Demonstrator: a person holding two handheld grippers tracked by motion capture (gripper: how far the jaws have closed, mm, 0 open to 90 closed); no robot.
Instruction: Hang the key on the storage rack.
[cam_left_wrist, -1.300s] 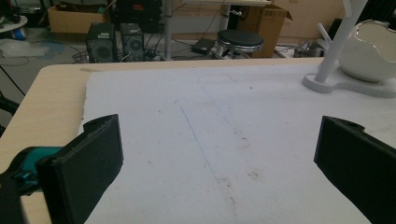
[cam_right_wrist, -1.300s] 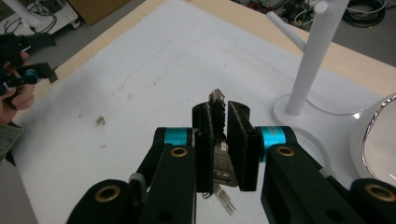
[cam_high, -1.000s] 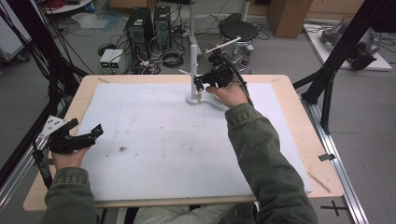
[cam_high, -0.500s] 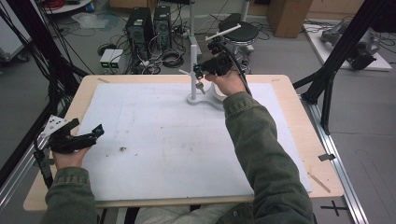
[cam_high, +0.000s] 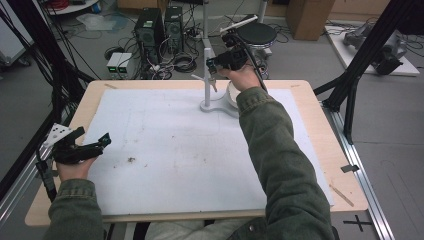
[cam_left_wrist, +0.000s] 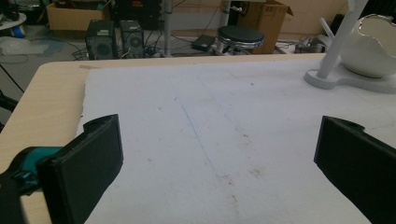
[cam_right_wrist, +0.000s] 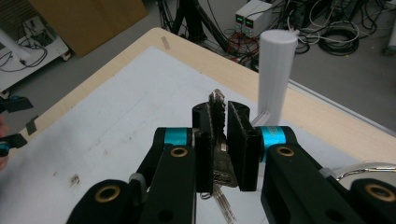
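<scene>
My right gripper (cam_right_wrist: 219, 111) is shut on a bunch of metal keys (cam_right_wrist: 217, 154), whose blades stick out above and below the pads. Just beyond it rises the round top of a white peg stand (cam_right_wrist: 277, 70). In the high view the right gripper (cam_high: 216, 64) hovers beside the upper part of that stand (cam_high: 206, 75) at the far middle of the table. My left gripper (cam_high: 96, 143) rests at the left edge with its jaws wide apart and nothing between them. In the left gripper view (cam_left_wrist: 219, 158) bare mat lies between them.
A white bowl (cam_high: 231, 94) sits on the stand's flat base (cam_high: 212, 106), also seen as the bowl (cam_left_wrist: 370, 44) at far right. A white mat (cam_high: 175, 150) covers the wooden table (cam_high: 320, 115). Computers, cables and a stool stand on the floor beyond.
My right gripper has risen with the keys, from low beside the stand's post to near its top, and drifted slightly away from me. The left gripper has stayed put.
</scene>
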